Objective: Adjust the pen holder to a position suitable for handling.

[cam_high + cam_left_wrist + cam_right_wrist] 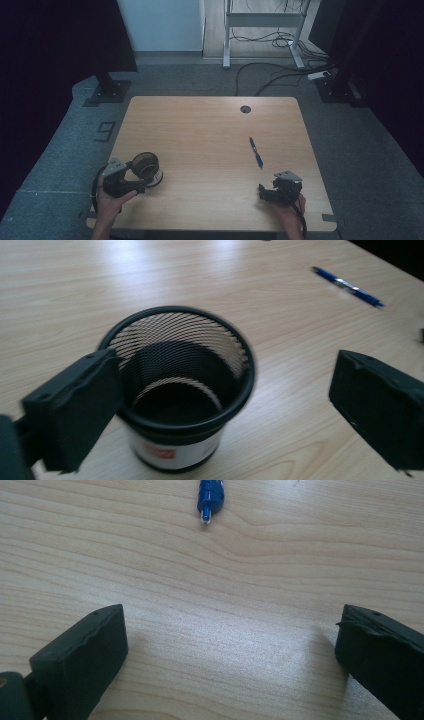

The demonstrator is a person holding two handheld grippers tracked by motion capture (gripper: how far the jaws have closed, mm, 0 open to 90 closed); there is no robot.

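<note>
A black mesh pen cup (146, 167) with a white label stands upright and empty near the table's front left. My left gripper (136, 179) is open at its near side. In the left gripper view the cup (200, 315) sits between the wide-spread jaws, the left jaw close against its rim and the right jaw well apart; my left gripper (225, 360) holds nothing. A blue pen (256, 152) lies on the wood right of centre. My right gripper (267, 192) rests open just in front of the pen. Its view has the pen's tip (210, 497) ahead of the empty right gripper (232, 612).
The wooden table (200, 125) has a round cable hole (245, 109) near its far edge. Beyond it on the carpet are a white desk frame (262, 20), loose cables (280, 70) and a black stand base (107, 92). The pen (347, 286) also lies far right in the left gripper view.
</note>
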